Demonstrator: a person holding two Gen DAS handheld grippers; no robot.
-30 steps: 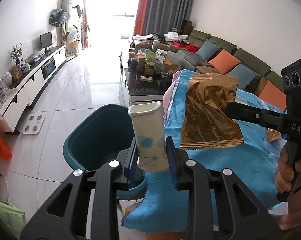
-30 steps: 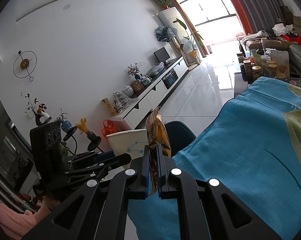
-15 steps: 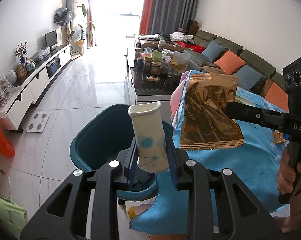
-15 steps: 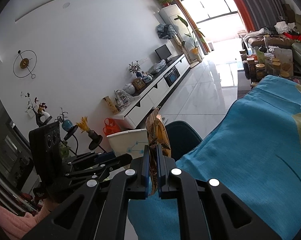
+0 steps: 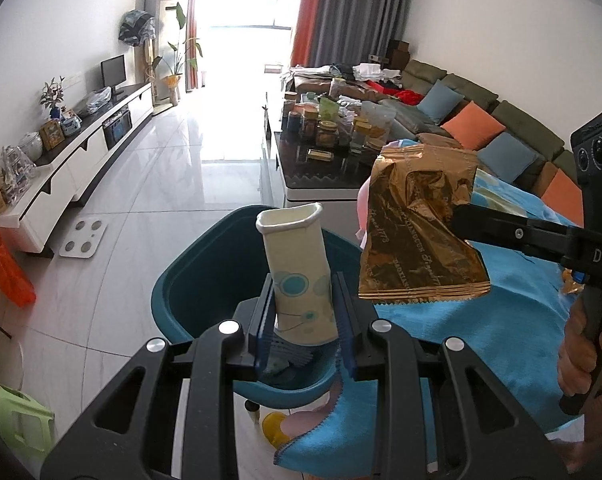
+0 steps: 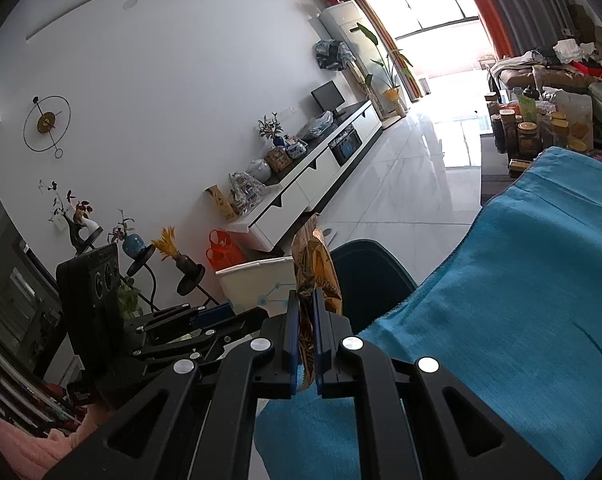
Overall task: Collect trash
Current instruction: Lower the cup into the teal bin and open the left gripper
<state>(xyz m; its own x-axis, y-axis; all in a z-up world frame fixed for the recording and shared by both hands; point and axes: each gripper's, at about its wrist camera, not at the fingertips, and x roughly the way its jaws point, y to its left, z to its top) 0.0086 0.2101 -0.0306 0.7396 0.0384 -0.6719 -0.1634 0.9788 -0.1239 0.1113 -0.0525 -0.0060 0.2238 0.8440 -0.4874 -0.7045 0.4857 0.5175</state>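
My left gripper (image 5: pixel 303 308) is shut on a squashed white paper cup (image 5: pixel 297 272) with blue circles and holds it upright above the open teal bin (image 5: pixel 189 292). My right gripper (image 6: pixel 307 314) is shut on a crumpled gold foil wrapper (image 6: pixel 315 264). In the left wrist view the wrapper (image 5: pixel 417 228) hangs just right of the cup, over the bin's right rim and the blue cloth's edge. The cup (image 6: pixel 257 284) and the bin (image 6: pixel 369 276) also show in the right wrist view, with the left gripper (image 6: pixel 221 316) below them.
A table under a blue cloth (image 5: pixel 513 304) lies to the right, with a small gold scrap (image 5: pixel 573 282) on it. A dark coffee table (image 5: pixel 321 168) crowded with jars stands behind the bin. A white TV cabinet (image 5: pixel 73 160) lines the left wall. A green stool (image 5: pixel 13 416) stands at lower left.
Both grippers have moved left with their loads, off the blue cloth and over the bin. The bin now sits directly beneath the cup.
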